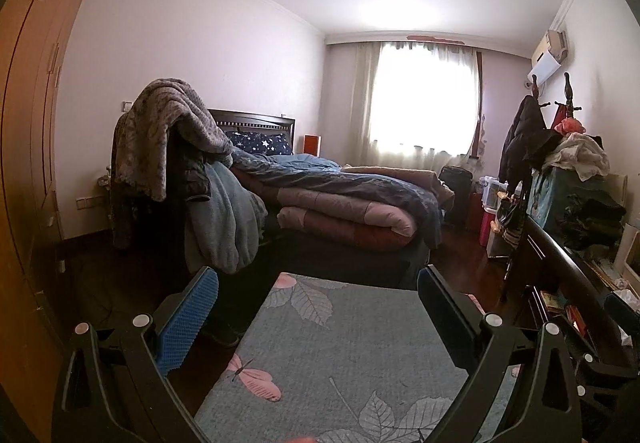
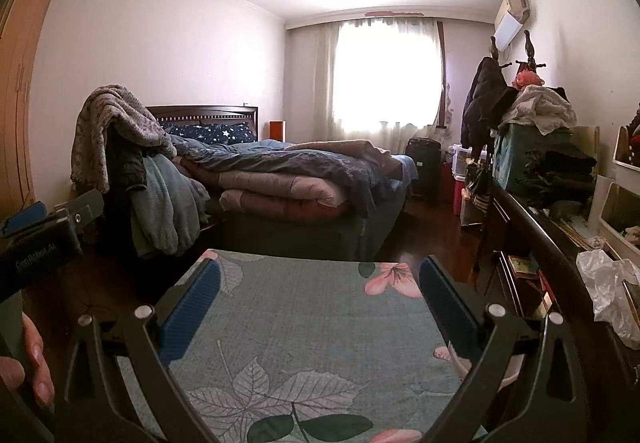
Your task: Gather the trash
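Observation:
My left gripper (image 1: 318, 275) is open, its blue-padded fingers spread wide above a grey-green rug (image 1: 340, 343) with leaf and pink flower prints; nothing is between them. My right gripper (image 2: 320, 265) is also open and empty over the same rug (image 2: 304, 323). A crumpled clear plastic bag (image 2: 610, 283) lies on the dark desk (image 2: 560, 255) at the right edge of the right wrist view. In the left wrist view something pale and crumpled (image 1: 626, 289) shows on that desk (image 1: 560, 255), too small to identify. The left gripper's body (image 2: 44, 235) and a hand (image 2: 36, 363) appear at the left.
A bed (image 1: 340, 203) piled with quilts fills the middle, with blankets draped over a chair (image 1: 172, 147) at its foot. A wooden wardrobe (image 1: 28, 163) lines the left. Clothes heap (image 2: 540, 135) on the desk; boxes and a suitcase (image 2: 424, 163) stand near the window.

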Available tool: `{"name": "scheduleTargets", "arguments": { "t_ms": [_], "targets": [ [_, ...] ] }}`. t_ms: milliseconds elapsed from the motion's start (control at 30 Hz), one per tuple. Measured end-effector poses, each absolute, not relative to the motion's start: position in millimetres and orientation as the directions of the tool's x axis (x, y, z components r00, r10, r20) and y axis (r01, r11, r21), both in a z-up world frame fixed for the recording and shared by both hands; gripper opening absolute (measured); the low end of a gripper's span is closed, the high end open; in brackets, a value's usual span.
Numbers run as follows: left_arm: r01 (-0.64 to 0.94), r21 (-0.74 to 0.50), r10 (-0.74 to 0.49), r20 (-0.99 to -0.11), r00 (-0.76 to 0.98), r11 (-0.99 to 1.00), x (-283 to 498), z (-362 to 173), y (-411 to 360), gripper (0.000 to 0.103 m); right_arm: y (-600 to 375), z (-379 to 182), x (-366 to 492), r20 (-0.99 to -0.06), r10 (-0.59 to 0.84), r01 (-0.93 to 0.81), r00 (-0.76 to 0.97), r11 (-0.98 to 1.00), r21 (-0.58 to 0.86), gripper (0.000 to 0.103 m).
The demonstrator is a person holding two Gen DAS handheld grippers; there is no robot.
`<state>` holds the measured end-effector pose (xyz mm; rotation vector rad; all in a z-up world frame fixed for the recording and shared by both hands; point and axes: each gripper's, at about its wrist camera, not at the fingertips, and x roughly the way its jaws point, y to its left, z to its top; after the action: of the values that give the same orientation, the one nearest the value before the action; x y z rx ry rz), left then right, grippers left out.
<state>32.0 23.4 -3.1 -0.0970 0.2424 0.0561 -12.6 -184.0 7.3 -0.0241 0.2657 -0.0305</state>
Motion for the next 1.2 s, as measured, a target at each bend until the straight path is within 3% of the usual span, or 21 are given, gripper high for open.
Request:
{"name": "scheduleTargets", "arguments": {
  "t_ms": [1200],
  "targets": [
    [-0.066,-0.094,0.041,-0.246,0.968,0.993,32.0,-4.9,19.5,0.099,-188.0,3.5,-6.0,-0.287,-0.049,0.038,0.957,0.998,-0.045,0.100]
  ]
}}
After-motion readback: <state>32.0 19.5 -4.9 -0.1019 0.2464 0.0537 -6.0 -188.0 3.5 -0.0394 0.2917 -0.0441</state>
